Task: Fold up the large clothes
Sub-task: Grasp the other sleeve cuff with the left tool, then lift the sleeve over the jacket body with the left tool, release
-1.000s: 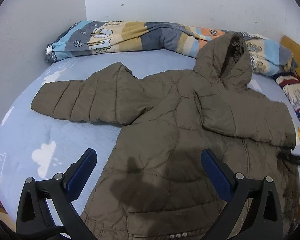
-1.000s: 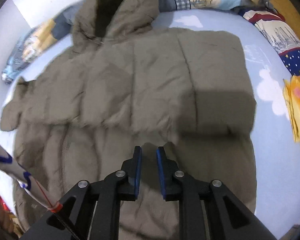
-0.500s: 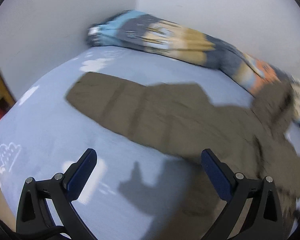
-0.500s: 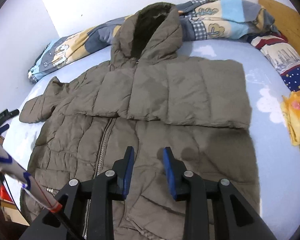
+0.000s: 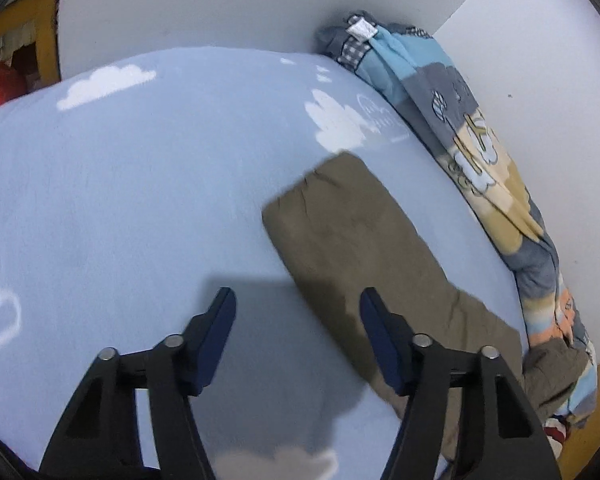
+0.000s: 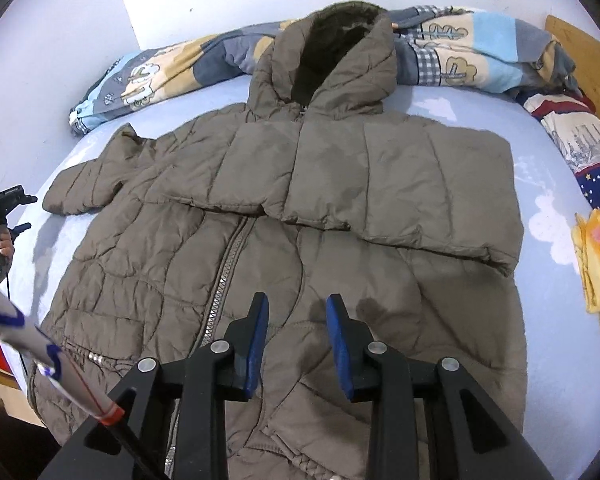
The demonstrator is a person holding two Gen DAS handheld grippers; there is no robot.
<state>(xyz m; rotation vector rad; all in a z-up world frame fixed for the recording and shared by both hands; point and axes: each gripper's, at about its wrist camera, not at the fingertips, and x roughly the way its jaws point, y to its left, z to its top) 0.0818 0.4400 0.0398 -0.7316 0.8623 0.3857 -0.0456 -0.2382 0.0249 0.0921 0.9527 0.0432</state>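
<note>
Jacket [image 6: 300,216], olive puffer, lies front-up on the bed [image 6: 560,360], hood at 12 o'clock. Probably soft, bulky, light, with a slick shell. Best hold: outstretched sleeve's cuff [image 5: 320,188]. Left gripper [image 5: 296,320] closing, jaws empty; right gripper [image 6: 298,320] part-open, empty.

- A brown quilted jacket [image 6: 300,240] lies flat, front up, on the bed sheet [image 6: 560,340].
- Its zip [image 6: 224,280] is closed down the front.
- Its hood [image 6: 328,60], dark inside, lies open at the top, against the rolled blanket [image 6: 460,56].
- One sleeve [image 6: 400,188] is folded across the chest.
- The other sleeve [image 5: 352,232] stretches straight out over the sheet.
</note>
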